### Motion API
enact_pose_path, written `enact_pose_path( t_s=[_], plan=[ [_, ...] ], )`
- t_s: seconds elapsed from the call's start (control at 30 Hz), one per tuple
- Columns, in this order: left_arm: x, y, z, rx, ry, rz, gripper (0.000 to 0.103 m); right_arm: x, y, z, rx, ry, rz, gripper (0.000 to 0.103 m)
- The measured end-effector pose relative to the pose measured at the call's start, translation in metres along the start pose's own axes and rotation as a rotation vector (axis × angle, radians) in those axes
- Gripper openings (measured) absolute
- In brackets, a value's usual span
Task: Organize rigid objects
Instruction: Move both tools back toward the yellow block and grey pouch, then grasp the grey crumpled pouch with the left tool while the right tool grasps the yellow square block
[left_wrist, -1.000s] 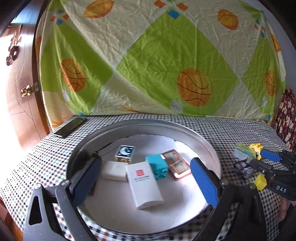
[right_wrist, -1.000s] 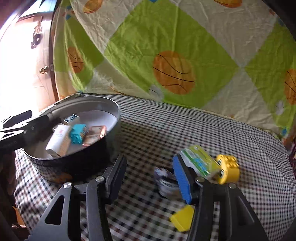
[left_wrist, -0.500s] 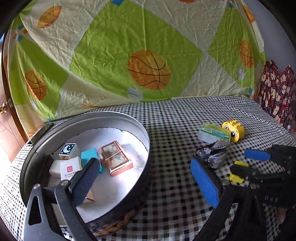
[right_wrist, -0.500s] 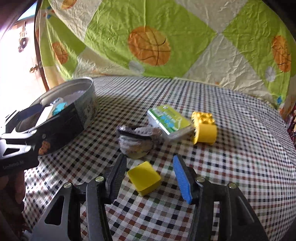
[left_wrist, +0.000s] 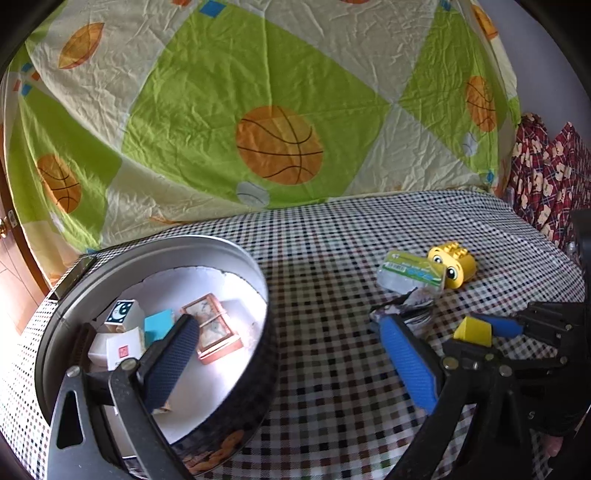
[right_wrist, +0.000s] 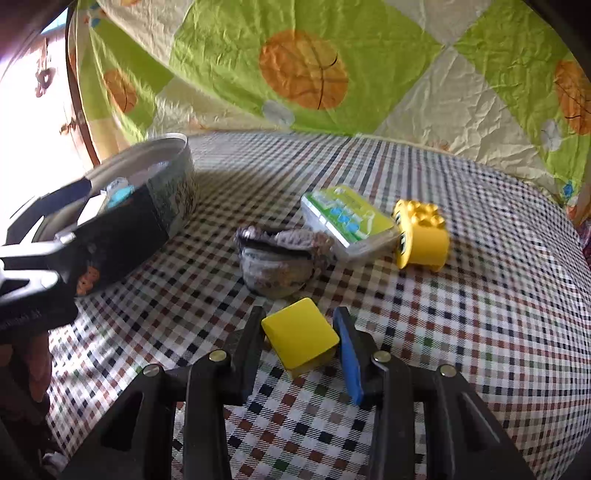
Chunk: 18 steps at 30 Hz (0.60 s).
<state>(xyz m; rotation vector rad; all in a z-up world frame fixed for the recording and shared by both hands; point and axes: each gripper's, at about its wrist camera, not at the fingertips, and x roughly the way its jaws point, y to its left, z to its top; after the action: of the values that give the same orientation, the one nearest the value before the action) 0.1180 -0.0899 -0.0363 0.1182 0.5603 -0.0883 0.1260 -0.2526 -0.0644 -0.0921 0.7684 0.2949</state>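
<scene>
Blur across the right wrist view, so print on the clear box with green label (right_wrist: 347, 221) unreadable. Crumpled wrapper (right_wrist: 280, 258) hard to make out beyond grey, creased folds. In the left wrist view, white box (left_wrist: 114, 347) inside the round tin (left_wrist: 236, 254) partly hidden behind the dark finger of the left tongs (left_wrist: 288, 325); near wall of the tin cut off at the bottom edge. Also in the tin: moon-printed cube (left_wrist: 123, 314), teal block (left_wrist: 159, 325), copper-framed picture (left_wrist: 218, 332).

Yellow block (right_wrist: 300, 338) on the checked desk cloth (right_wrist: 480, 332), right between the fingers of the right tongs (right_wrist: 300, 317), at 6 o'clock of the wrapper and just beside it. Yellow brick with eyes (right_wrist: 421, 236) at 1 o'clock of the block, touching the clear box. Tin at 10 o'clock, well apart.

Right tongs just closing in, now clamped on the yellow block: black pad against its 9 o'clock corner, blue pad against its 3 o'clock corner. Left tongs spread wide, gripping nothing, one finger over the tin, the other over the cloth.
</scene>
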Motion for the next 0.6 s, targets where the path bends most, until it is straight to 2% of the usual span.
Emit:
enact_pose_path(
  t_s=[0.23,0.37,0.6],
  plan=[
    [0.02,-0.031,0.005,0.017,0.057,-0.086,0.1,-0.013,-0.038,0.005,0.105,-0.084,-0.141,0.04],
    [0.035,-0.049,0.008,0.03,0.098,-0.123,0.1,-0.014,-0.054,0.008,0.142,-0.103,-0.168,0.04],
    [0.066,-0.072,0.006,0.081,0.197,-0.159,0.099,-0.014,-0.062,0.006,0.182,-0.111,-0.161,0.04]
  ],
)
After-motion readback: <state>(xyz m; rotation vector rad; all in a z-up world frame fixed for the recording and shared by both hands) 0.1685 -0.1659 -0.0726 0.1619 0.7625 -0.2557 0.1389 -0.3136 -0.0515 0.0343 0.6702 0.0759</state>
